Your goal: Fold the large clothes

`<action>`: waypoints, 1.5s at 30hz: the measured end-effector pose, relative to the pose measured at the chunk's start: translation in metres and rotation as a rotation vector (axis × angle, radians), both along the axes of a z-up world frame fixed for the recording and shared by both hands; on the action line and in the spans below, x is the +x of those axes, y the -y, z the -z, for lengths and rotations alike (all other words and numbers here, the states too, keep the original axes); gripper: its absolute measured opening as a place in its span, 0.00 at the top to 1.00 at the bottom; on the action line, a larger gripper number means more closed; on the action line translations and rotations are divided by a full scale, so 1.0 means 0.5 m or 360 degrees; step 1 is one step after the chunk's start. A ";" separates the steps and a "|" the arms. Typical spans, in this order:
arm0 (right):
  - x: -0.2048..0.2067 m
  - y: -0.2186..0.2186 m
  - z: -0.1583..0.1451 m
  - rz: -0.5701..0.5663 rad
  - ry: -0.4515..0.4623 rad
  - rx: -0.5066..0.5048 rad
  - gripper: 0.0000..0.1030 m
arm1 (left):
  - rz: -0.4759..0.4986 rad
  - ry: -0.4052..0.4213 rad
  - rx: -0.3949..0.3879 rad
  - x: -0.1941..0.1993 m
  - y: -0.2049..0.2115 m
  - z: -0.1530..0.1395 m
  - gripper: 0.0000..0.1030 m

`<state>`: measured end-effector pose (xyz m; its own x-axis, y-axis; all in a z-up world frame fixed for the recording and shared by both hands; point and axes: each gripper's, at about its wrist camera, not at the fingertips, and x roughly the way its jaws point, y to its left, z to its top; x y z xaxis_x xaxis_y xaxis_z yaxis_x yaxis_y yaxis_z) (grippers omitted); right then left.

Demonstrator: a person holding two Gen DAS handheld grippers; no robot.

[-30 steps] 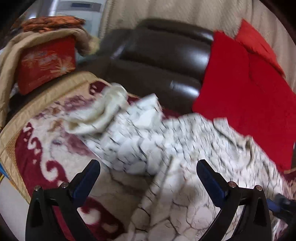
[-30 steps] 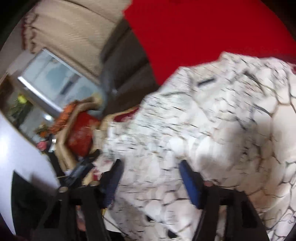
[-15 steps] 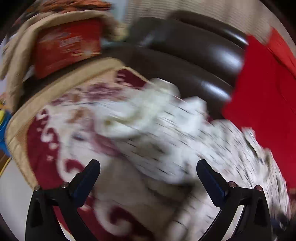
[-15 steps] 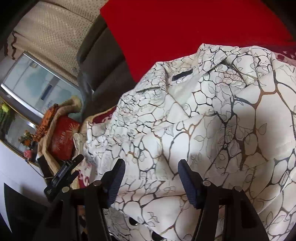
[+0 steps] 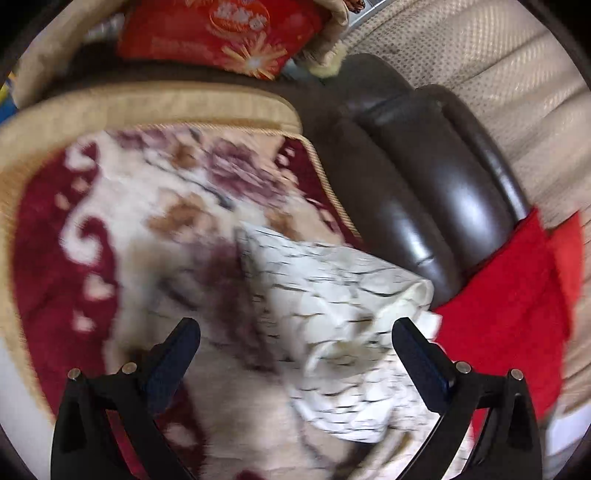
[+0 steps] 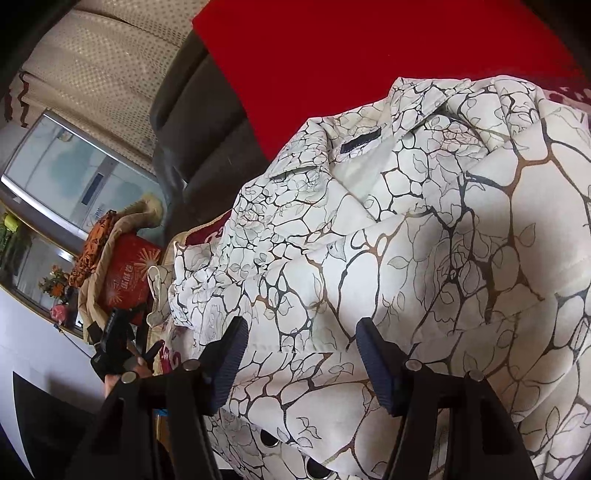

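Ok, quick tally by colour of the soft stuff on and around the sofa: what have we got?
White crackle-print jacket: 1
Red cushions: 2, overlapping against the sofa back
Red-and-cream floral seat cover: 1
Red printed box: 1, beyond the armrest under a beige cloth
Orange patterned cloth: 1, on top
Total: 7

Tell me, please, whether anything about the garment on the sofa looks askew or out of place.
The white patterned jacket lies rumpled rather than flat: its collar is creased, and one bunched end sits crumpled on the floral sofa cover. No damage shows.
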<state>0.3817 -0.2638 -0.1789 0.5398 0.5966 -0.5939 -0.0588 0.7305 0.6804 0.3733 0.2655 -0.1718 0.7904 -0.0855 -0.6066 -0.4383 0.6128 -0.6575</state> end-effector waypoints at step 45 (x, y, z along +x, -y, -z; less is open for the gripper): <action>-0.009 0.128 -0.001 0.0293 -0.0085 0.0351 0.28 | 0.1453 0.0558 0.0259 -0.071 0.427 -0.157 0.23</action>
